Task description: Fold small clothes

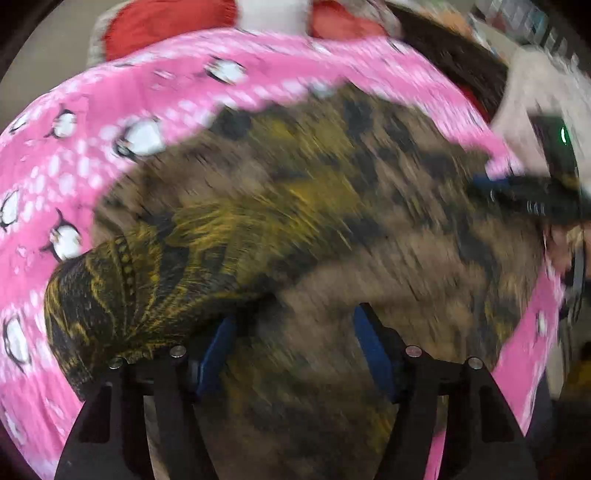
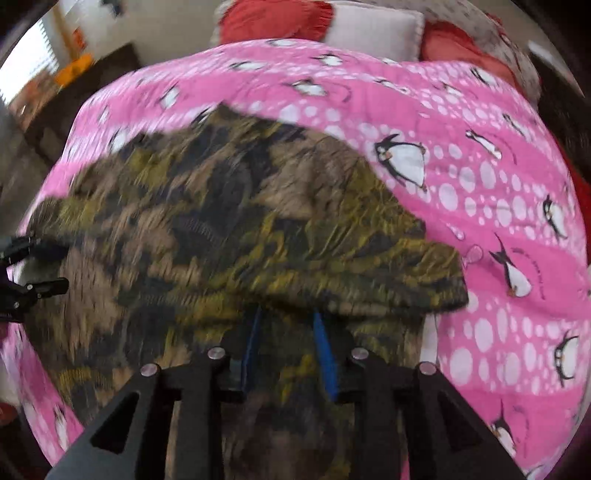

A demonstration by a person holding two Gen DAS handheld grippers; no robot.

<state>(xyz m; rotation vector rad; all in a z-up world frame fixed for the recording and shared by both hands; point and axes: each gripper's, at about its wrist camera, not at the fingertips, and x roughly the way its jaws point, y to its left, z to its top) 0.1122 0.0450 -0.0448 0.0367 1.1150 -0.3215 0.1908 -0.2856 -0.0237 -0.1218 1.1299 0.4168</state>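
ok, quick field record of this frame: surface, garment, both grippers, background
surface: pink blanket with penguin print and white dots
garment: brown, black and yellow patterned cloth, spread on the blanket, one edge folded over; blurred
left gripper: jaws apart, over the cloth, nothing seen pinched between the pads
right gripper: jaws a little apart, tips at the folded edge; grip unclear
background: red pillows and a white pillow beyond the blanket
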